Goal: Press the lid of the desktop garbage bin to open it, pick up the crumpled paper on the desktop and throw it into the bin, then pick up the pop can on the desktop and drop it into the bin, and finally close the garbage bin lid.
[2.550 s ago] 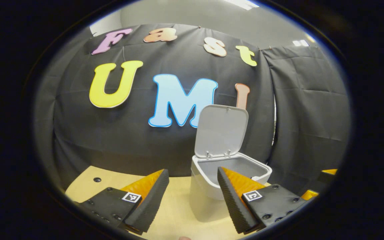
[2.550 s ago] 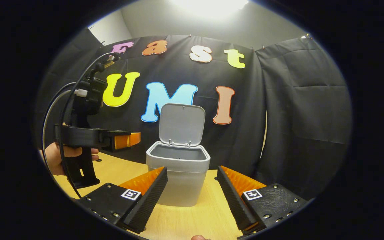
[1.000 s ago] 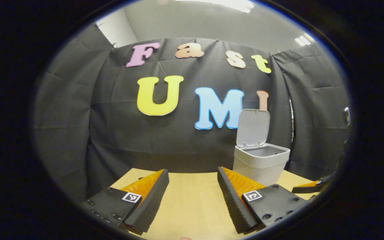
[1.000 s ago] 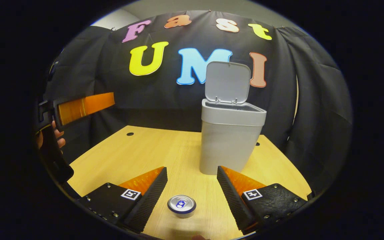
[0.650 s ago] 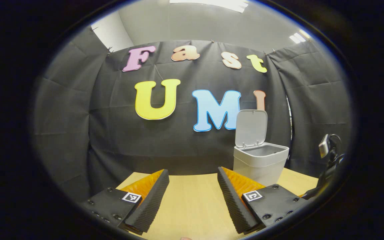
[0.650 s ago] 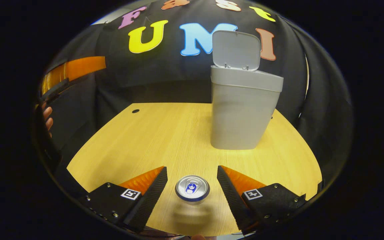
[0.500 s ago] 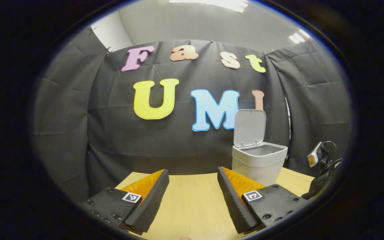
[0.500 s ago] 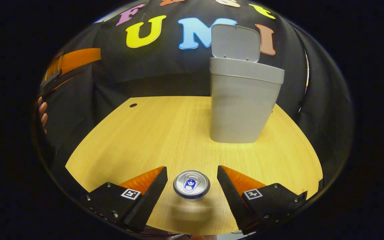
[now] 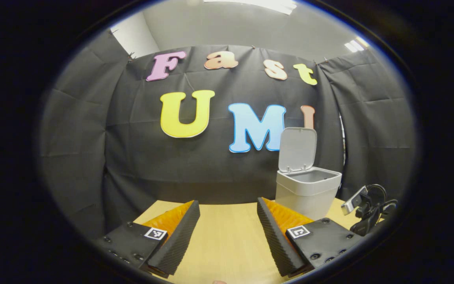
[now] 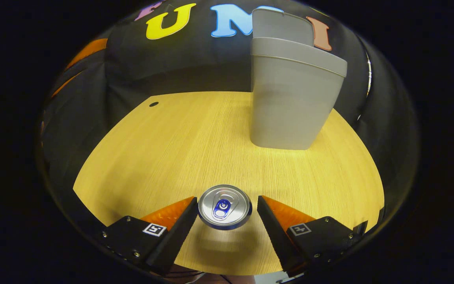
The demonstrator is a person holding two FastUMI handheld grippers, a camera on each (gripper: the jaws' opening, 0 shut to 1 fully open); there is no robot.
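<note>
Right gripper view: right gripper (image 10: 224, 221) spread wide, straddling upright silver aluminium pop can (image 10: 224, 206) on light wood counter (image 10: 179, 142), not touching. Grey plastic bin (image 10: 290, 102) behind, lid (image 9: 297, 144) up. Left gripper (image 9: 227, 228) released, empty.

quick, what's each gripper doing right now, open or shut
Left gripper: open, holding nothing.
Right gripper: open, jaws on either side of the upright pop can, not pressing on it.

Bright overhead ceiling light (image 9: 250, 4), soft shadows, heavy fisheye curvature, slightly blurred edges.
</note>
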